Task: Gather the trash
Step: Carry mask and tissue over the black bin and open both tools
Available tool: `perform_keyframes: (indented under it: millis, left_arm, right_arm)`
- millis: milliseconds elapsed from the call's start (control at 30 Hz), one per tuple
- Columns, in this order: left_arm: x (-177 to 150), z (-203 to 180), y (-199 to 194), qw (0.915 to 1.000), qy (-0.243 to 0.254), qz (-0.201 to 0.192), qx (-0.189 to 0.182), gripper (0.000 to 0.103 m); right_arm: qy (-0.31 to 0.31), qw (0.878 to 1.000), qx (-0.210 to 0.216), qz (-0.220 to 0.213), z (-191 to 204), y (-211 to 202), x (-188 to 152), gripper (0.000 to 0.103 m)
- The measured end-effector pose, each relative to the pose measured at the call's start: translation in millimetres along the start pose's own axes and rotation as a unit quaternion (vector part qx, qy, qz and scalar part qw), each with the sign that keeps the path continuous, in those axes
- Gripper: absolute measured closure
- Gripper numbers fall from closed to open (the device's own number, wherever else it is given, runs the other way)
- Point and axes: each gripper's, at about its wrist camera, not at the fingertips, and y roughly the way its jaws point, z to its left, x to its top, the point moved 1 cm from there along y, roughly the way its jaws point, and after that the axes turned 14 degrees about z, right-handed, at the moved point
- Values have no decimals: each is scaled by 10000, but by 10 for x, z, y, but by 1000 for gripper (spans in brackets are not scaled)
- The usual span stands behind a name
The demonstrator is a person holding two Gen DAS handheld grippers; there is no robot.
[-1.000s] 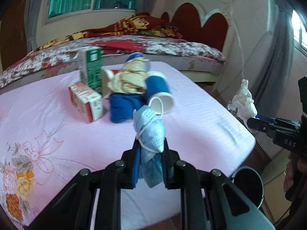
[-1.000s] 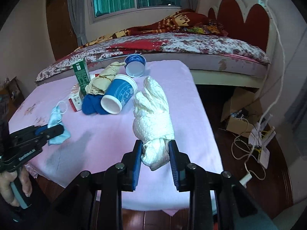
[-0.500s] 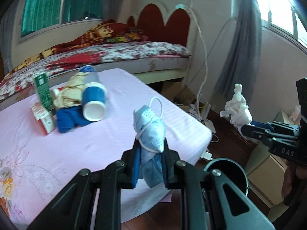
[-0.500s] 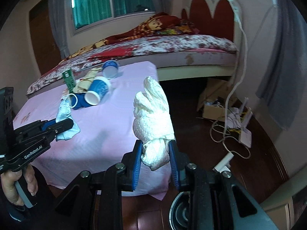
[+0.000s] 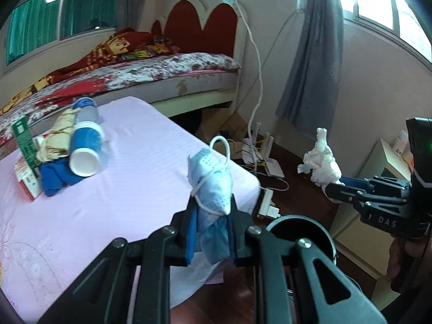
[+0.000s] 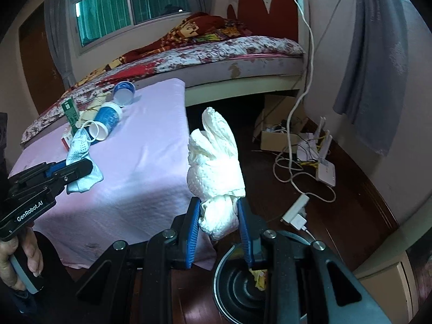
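Our left claw grips a crumpled light-blue face mask; our right claw grips a white crumpled tissue, both past the surface's corner.

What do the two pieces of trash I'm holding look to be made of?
Face mask in the left tongs: soft matte nonwoven fabric, judging by its dimpled surface and elastic loop. White wad in the right tongs: probably embossed tissue paper, crumpled and dotted.

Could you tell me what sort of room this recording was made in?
Most likely a bedroom in a home: a bed with a floral cover and red headboard, curtained windows, and a table under a pink cloth.
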Motion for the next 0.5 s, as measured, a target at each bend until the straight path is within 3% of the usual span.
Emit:
perform_keyframes:
  millis: [500]
  left_arm:
    - [-47,-624,314,9968,529,370,-482,83]
  right_arm:
    - [402,9985,-255,264,-519,11,-331,73]
